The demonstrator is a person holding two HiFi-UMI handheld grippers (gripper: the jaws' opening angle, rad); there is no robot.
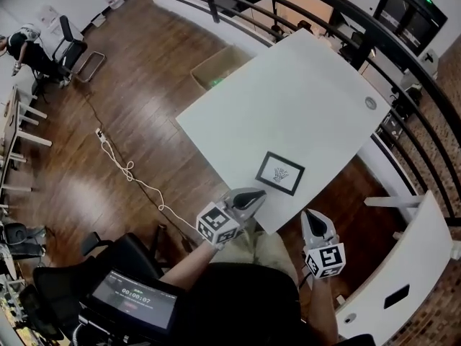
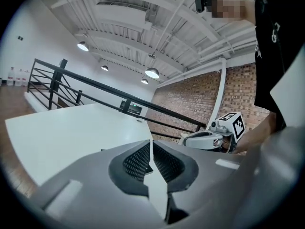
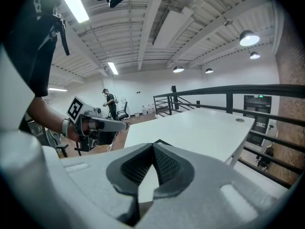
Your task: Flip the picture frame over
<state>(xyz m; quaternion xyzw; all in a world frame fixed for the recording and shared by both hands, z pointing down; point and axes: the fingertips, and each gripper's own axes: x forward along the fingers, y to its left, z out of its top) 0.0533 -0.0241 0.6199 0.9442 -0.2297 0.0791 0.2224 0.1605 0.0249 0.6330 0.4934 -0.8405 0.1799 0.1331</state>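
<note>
1. The picture frame [image 1: 280,173] is a flat rectangle with a thin black border. Inside it is a white mat with a small dark line drawing at the middle. It lies face up.
2. The frame rests on a smooth, matte white table [image 1: 288,99] with rounded corners. A small round grommet [image 1: 370,103] is set near the table's far side.
3. Both grippers are grey moulded plastic with black ribbed pads. Each carries a cube with black-and-white square markers.
4. The left gripper [image 2: 151,151] is clenched, pad against pad, with nothing between them. The right gripper [image 3: 153,159] is clenched and empty too.
5. The frame sits close to the table's near edge, ahead of the two grippers. The left gripper's tip reaches that edge just beside the frame's near corner, and I cannot tell whether it touches. The right gripper hangs off the table, apart from the frame.
6. Beyond the frame the white top runs wide toward a black railing [image 1: 346,20]. Dark wooden floor [image 1: 130,114] lies to the left.
7. The count is one frame, one table under it, two grippers and two marker cubes.
</note>
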